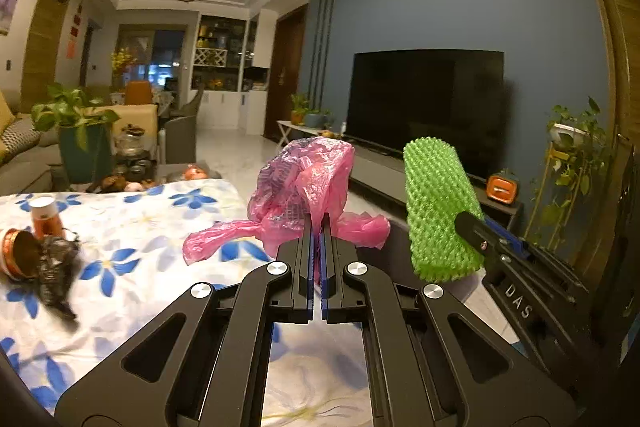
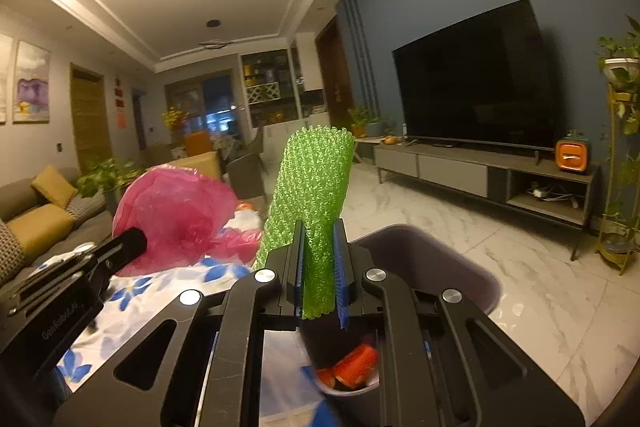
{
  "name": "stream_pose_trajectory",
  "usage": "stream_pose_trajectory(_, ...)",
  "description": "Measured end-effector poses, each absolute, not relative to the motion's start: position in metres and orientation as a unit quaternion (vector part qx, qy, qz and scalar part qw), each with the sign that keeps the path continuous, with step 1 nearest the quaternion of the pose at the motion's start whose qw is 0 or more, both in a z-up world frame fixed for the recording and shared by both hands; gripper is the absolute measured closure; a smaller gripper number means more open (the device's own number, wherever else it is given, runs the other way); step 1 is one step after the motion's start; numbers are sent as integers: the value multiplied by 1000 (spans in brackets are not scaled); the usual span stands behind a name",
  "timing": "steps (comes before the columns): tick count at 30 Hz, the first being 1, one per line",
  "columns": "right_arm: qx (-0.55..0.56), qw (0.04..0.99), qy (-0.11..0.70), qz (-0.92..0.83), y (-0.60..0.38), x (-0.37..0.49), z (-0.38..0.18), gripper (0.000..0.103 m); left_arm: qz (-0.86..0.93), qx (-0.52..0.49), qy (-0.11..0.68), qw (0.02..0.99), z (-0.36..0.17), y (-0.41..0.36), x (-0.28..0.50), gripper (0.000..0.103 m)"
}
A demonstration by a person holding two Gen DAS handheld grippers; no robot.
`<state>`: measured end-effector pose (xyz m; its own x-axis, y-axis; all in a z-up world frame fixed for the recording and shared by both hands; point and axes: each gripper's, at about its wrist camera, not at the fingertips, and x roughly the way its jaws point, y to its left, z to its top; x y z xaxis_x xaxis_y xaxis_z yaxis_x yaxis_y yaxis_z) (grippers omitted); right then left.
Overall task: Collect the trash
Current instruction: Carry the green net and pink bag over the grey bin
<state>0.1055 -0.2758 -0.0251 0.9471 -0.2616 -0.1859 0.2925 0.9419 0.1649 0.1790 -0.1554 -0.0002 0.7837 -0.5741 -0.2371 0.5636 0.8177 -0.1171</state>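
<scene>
Left gripper (image 1: 319, 227) pinches a pink bag (image 1: 304, 183) bunched above its fingertips, while right gripper (image 2: 320, 243) clamps a green net (image 2: 312, 183) standing upright above a bin (image 2: 460, 267).

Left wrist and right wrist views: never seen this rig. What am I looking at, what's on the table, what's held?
No robot here: a person holds a two-finger gripper in each hand, and each gripper has a fisheye camera looking forward along its fingers.

In the left wrist view, the left gripper is shut on a crumpled pink plastic bag. The right gripper comes in from the right.

In the right wrist view, the right gripper is shut on a green foam net sleeve, held upright above a dark trash bin that already holds orange cans.

On the floral tablecloth there remain two orange cans, one tipped over, and a crumpled black bag.
</scene>
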Motion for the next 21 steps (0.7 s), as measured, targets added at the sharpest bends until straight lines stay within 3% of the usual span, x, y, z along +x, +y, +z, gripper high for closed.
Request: stream_pose_trajectory(21, 93, 977, 76, -175, -299, 110, -33, 89, -345, -21, 152, 926, -19, -209, 197, 102)
